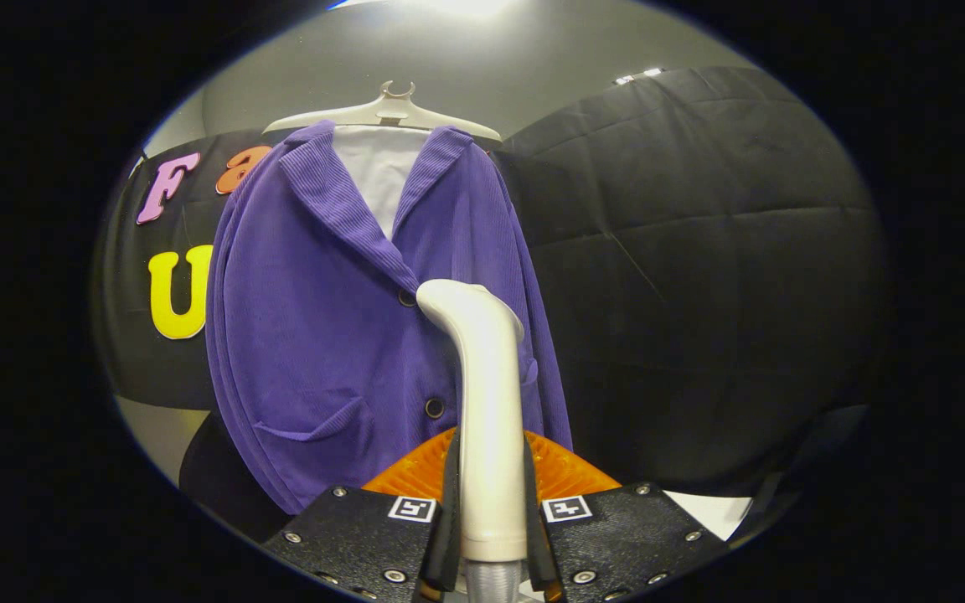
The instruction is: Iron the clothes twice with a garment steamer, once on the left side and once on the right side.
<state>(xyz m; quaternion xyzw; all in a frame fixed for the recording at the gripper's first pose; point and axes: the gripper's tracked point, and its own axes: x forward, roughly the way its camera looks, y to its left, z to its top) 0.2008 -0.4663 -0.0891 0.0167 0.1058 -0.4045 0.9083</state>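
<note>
One purple jacket hangs at about 10 o'clock from the fingers, spread on one pale hanger so its front panels fall flat and open to the steam; a white lining or shirt shows at the collar. Two dark buttons run down its front edge, and one patch pocket sits low at 9 o'clock of the lower button. At 12 o'clock, one white garment steamer stands upright between the fingers, its head bent toward the cloth near the upper button, probably to bring the nozzle against the fabric. The gripper is closed narrowly, both fingers pressing the steamer's handle. An orange ribbed part shows just behind them.
</note>
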